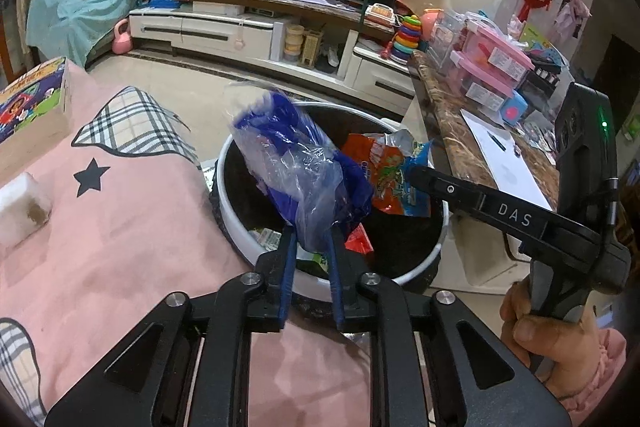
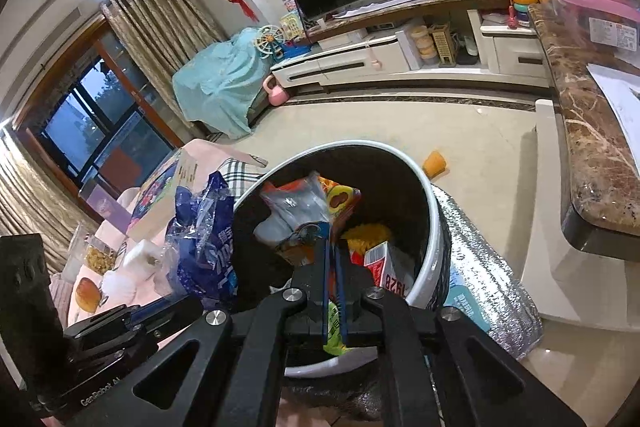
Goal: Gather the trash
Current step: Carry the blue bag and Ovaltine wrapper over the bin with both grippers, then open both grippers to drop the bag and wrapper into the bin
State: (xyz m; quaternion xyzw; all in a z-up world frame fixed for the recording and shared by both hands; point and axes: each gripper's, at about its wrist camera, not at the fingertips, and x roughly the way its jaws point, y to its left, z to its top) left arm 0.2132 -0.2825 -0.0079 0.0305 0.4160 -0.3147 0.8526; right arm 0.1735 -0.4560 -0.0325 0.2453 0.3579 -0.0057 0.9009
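A bin (image 1: 240,227) stands between a bed (image 1: 120,227) at left and a counter (image 1: 448,131) at right, wrappers (image 2: 372,255) inside.

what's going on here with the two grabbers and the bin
A person is clearing trash with a gripper in each hand. The left gripper is shut on a blue and clear plastic bag, holding it above the white-rimmed trash bin. The right gripper is shut on an orange snack wrapper, also over the bin's opening. The bin already holds other wrappers and a red carton. Neither piece has been let go yet.

Bin mouth (image 1: 236,223) (wrapper-crowded) (image 1: 394,177)
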